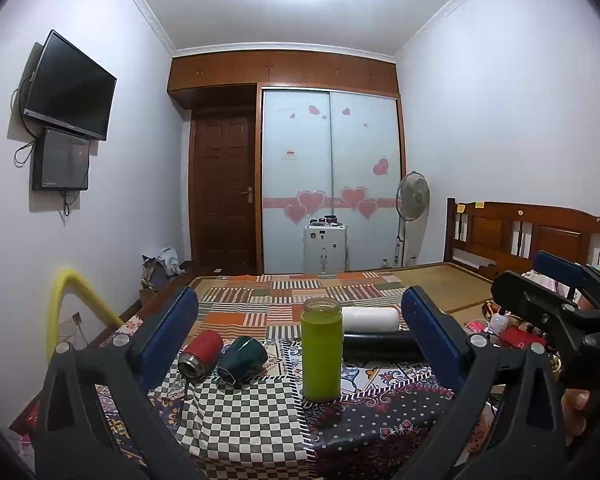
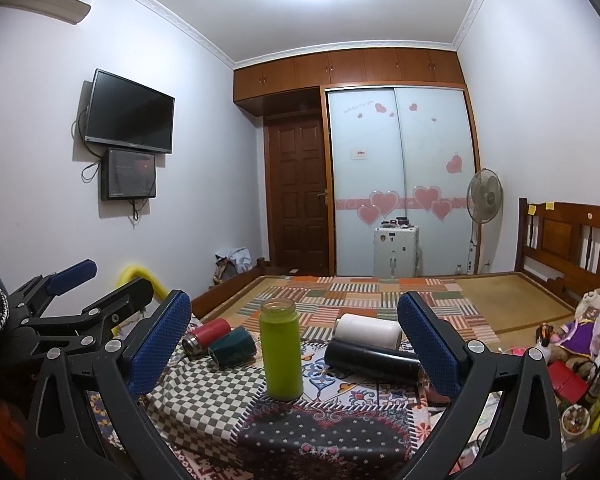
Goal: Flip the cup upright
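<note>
A green cup (image 1: pixel 321 354) (image 2: pixel 281 348) stands upright with its mouth open on the patchwork cloth (image 1: pixel 240 420) (image 2: pixel 204 400). A red cup (image 1: pixel 201 355) (image 2: pixel 205 334), a dark teal cup (image 1: pixel 242 358) (image 2: pixel 233 346), a black cup (image 1: pixel 380 346) (image 2: pixel 374 362) and a white cup (image 1: pixel 370 319) (image 2: pixel 368 331) lie on their sides. My left gripper (image 1: pixel 300 336) is open and empty, with the green cup between its blue pads. My right gripper (image 2: pixel 296 340) is open and empty, also framing the green cup. The right gripper shows at the right of the left wrist view (image 1: pixel 556 280), and the left gripper at the left of the right wrist view (image 2: pixel 72 280).
The cloth covers a surface at the foot of a bed (image 2: pixel 420 300) with a wooden headboard (image 2: pixel 572 240). Toys and clutter (image 2: pixel 572 340) lie at the right. A yellow tube (image 1: pixel 72 300) stands at the left. A wardrobe, door and fan stand far back.
</note>
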`<move>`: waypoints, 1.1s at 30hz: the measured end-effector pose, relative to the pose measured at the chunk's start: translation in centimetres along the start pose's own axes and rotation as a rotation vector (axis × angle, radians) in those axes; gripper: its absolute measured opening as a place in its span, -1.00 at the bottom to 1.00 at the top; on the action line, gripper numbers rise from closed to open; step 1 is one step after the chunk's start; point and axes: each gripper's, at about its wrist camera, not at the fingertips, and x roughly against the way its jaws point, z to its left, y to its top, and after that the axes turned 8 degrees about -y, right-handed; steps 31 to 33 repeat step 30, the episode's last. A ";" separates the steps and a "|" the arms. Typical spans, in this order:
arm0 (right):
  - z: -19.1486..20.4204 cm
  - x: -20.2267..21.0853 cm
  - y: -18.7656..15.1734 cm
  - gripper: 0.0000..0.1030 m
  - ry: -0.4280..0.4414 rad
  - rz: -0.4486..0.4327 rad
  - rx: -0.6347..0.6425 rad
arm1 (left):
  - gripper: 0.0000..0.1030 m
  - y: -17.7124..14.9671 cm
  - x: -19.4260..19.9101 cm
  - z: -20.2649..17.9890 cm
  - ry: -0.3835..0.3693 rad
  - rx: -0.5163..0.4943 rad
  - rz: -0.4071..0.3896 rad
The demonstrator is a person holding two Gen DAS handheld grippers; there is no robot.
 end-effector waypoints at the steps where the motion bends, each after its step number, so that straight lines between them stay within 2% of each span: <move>1: 0.0 0.0 0.0 1.00 0.001 0.000 0.000 | 1.00 0.0 0.0 0.0 -0.002 0.000 0.001; 33: -0.2 -0.2 0.1 1.00 -0.002 0.005 -0.002 | 1.00 -0.3 -1.0 0.2 -0.022 0.016 0.029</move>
